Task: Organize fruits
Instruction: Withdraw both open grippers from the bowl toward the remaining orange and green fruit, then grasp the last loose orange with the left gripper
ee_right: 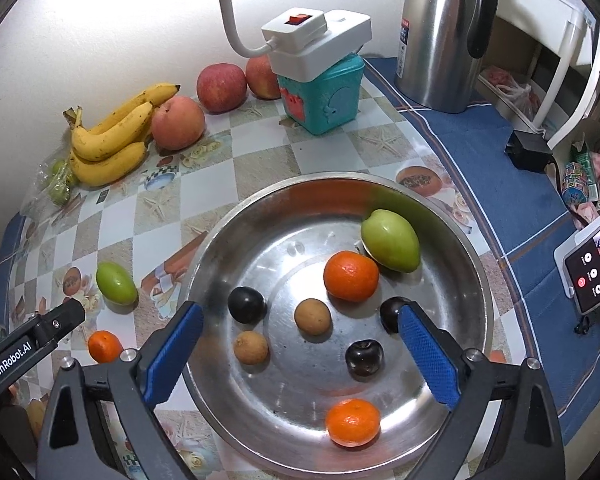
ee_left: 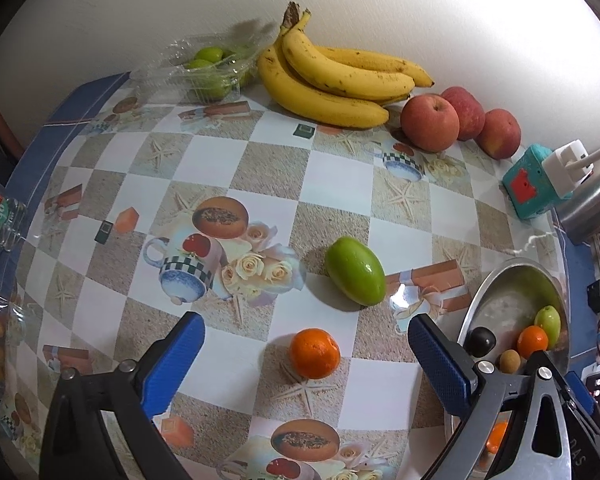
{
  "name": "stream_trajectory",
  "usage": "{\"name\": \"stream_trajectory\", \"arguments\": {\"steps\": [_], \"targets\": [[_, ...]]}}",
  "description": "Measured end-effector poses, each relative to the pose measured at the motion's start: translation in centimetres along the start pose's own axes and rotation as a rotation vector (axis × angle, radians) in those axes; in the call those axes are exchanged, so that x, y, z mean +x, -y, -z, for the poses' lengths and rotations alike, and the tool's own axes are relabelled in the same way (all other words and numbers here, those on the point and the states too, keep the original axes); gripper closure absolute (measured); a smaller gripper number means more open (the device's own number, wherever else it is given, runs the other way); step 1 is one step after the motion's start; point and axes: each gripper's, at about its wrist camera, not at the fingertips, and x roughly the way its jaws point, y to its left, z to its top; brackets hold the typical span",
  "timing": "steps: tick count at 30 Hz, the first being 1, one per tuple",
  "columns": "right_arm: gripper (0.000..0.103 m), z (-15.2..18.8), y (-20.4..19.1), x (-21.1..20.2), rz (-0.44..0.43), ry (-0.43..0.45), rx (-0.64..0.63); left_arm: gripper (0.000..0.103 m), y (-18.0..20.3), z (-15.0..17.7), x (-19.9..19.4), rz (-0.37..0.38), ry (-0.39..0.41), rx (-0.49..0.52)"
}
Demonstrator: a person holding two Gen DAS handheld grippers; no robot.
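The steel bowl point(ee_right: 220, 240) on the checked surface point(ee_left: 340, 152) holds two oranges point(ee_right: 351, 276), one green fruit point(ee_right: 390, 246), two tan round fruits point(ee_right: 313, 317) and three dark round fruits point(ee_right: 247, 305). A clear tray point(ee_left: 204, 72) by the wall holds more green fruits, blurred by its plastic. Loose on the surface lie an orange point(ee_left: 314, 353) and a green fruit point(ee_left: 355, 271), with bananas point(ee_left: 332, 76) and three apples point(ee_left: 430, 123) at the wall. One dark fruit is partly hidden behind my right finger point(ee_right: 428, 356). My right jaws point(ee_right: 296, 356) stand spread wide above the bowl, released, grasping nothing. My left jaws point(ee_left: 306, 364) stand equally wide; the loose orange lies between the fingers, untouched.
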Motion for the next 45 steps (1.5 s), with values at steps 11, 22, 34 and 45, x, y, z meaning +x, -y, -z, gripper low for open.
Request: {"name": "stream_trajectory", "arguments": {"steps": [11,22,34,45], "targets": [[0.005,0.3,-0.9,0.4,-0.023,-0.024,0.004,0.0,-1.8,-0.1,-0.2,-0.013,0.019,-0.046],[0.005,1.3,-4.9,1.2,-0.084,-0.088,-0.083,0.0,-3.5,0.5,1.5,-0.031,-0.054,-0.098],[0.005,2.4,-7.1,1.8,-0.101,-0.125,-0.134,0.0,-4.4,0.6,2.4,-0.04,-0.088,-0.114],[0.005,2.2,-6.6,2.0,-0.089,-0.136,-0.122,0.0,-3.4,1.1,3.9,0.01,-0.146,-0.109]]}}
